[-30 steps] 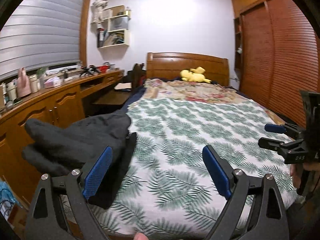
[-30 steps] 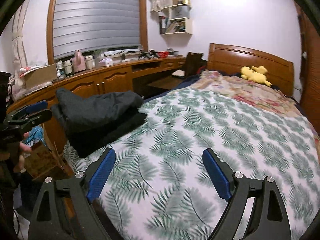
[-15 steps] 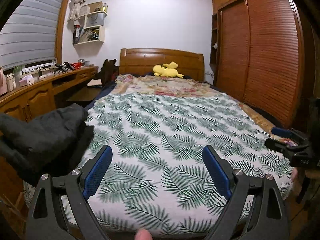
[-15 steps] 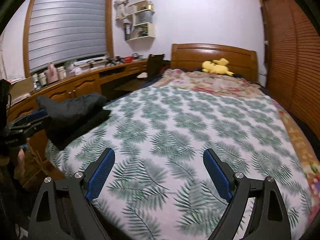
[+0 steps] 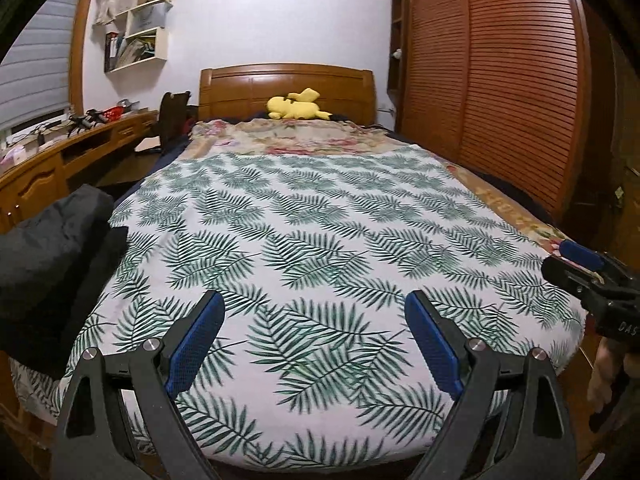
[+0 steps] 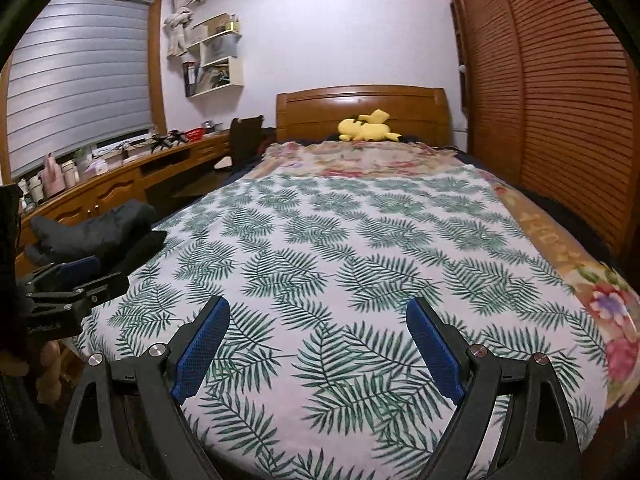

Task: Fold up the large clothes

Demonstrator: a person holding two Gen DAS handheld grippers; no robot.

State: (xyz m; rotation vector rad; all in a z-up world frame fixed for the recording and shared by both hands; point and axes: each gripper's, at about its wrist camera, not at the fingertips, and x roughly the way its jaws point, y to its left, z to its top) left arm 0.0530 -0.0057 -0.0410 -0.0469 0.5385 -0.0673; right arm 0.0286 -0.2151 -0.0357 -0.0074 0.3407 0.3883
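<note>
The left gripper (image 5: 312, 344), black-armed with blue ribbed pads, stands wide apart with nothing between its pads, low over the foot of a wooden-framed bed (image 5: 288, 84) spread with a white sheet printed in green fern leaves (image 5: 320, 232). At nine o'clock a folded dark grey padded garment (image 5: 52, 248) lies on the bed's left edge. At twelve o'clock a yellow plush toy (image 5: 298, 108) rests by the headboard, above a floral blanket (image 5: 304, 140). At three o'clock the right gripper (image 5: 576, 264) hovers beside the mattress corner, its pads apart. A louvred wooden wardrobe (image 5: 500, 80) fills two o'clock; a long wooden counter (image 5: 60, 160) runs at ten.
</note>
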